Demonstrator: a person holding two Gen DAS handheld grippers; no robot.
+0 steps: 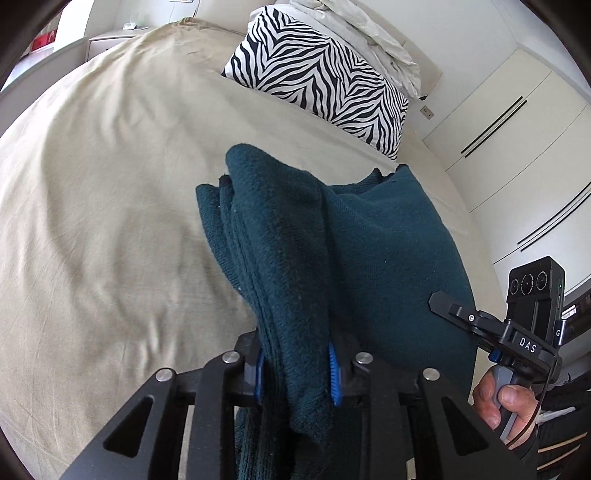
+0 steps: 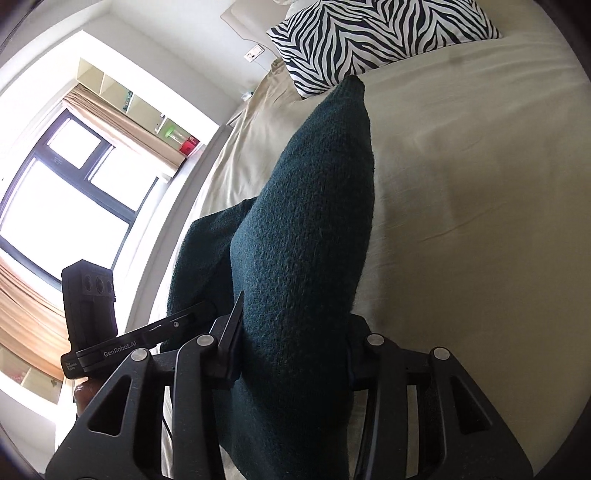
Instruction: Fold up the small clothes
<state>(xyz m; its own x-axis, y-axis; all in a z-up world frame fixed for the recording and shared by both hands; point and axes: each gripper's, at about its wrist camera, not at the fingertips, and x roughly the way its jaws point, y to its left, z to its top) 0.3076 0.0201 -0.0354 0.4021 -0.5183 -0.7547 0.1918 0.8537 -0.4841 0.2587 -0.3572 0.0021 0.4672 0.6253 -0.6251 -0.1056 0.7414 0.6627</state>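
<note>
A dark teal knitted garment point(image 1: 332, 240) hangs bunched over the beige bed sheet point(image 1: 110, 184). My left gripper point(image 1: 297, 373) is shut on a thick fold of it between the blue pads point(image 1: 333, 373). My right gripper point(image 2: 291, 354) is shut on another fold of the same garment point(image 2: 306, 221), which rises in a peak in front of the camera. The right gripper also shows in the left wrist view point(image 1: 480, 321) at the right edge, held by a hand. The left gripper shows in the right wrist view point(image 2: 155, 332) at the left. Both hold the garment lifted above the bed.
A zebra-striped pillow point(image 1: 321, 77) lies at the head of the bed, with white bedding point(image 1: 369, 33) piled behind it. White wardrobe doors point(image 1: 517, 129) stand to the right. A window with curtains point(image 2: 74, 184) is beside the bed.
</note>
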